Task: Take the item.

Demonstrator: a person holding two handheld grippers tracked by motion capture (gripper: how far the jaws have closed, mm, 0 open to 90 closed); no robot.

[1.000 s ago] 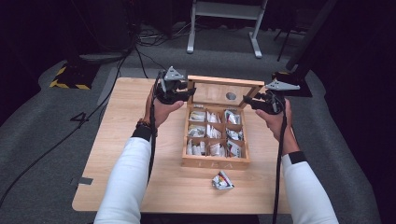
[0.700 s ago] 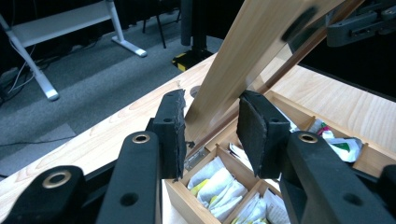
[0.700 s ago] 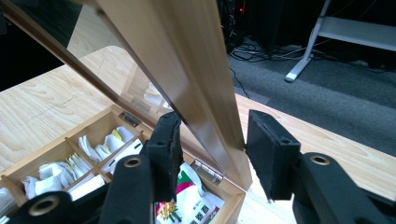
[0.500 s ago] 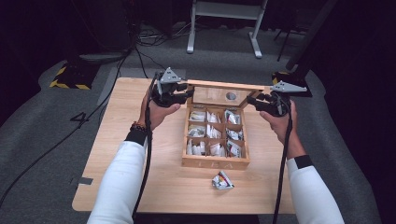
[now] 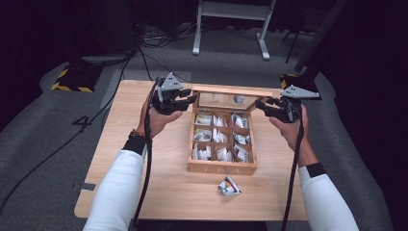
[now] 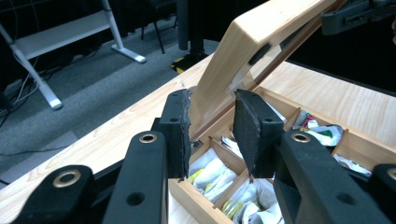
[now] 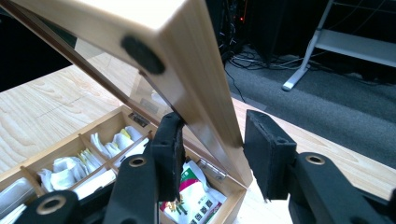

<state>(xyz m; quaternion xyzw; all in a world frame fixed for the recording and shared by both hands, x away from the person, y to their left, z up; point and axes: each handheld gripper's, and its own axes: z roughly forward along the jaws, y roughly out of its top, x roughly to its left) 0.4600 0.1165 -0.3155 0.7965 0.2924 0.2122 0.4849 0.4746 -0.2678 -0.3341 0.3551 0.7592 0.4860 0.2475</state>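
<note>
Wooden tabletop (image 5: 144, 125) bore a box (image 5: 221, 166), lid (image 5: 233, 91) half-raised: left tongs (image 6: 212, 121) clenched on it, right tongs (image 7: 212, 149) loosely straddling.

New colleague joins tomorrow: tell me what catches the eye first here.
A wooden tea box sits mid-table with its glass-paned lid raised. The left gripper and right gripper flank the lid's two ends. Its nine compartments hold tea bags, and one loose tea bag lies on the table in front.
</note>
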